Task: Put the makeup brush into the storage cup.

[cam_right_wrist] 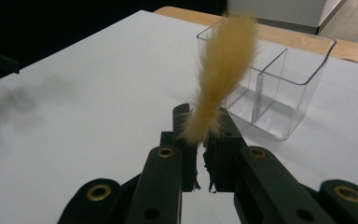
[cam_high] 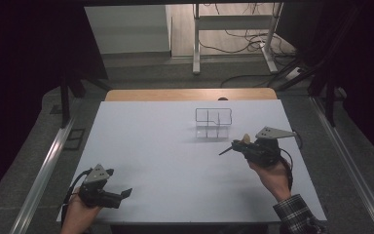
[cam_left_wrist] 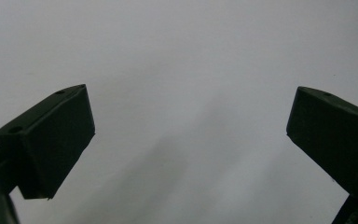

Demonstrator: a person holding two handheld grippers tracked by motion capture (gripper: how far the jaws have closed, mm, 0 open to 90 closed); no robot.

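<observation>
Two grippers are over the white worktop [cam_high: 165, 161], and only one is busy. Its jaws pressed together, the right gripper [cam_right_wrist: 200, 140] is clamped on the handle end of a makeup brush [cam_right_wrist: 221, 70], whose tawny bristle tuft stands up from the grip and leans slightly to the right in the right gripper view. A thin dark tip sticks out of the gripper toward the left in the high view; I take it for the brush handle [cam_high: 225, 150], so the long axis runs through the jaws, tuft up. Just beyond the brush, up the worktop, stands the clear divided organizer [cam_right_wrist: 279, 79], open-topped and near but not touching. I judge the coming move to be a short carry forward to it. Well apart at the near left corner, the left gripper [cam_left_wrist: 191, 135] hovers with jaws wide apart, empty.
</observation>
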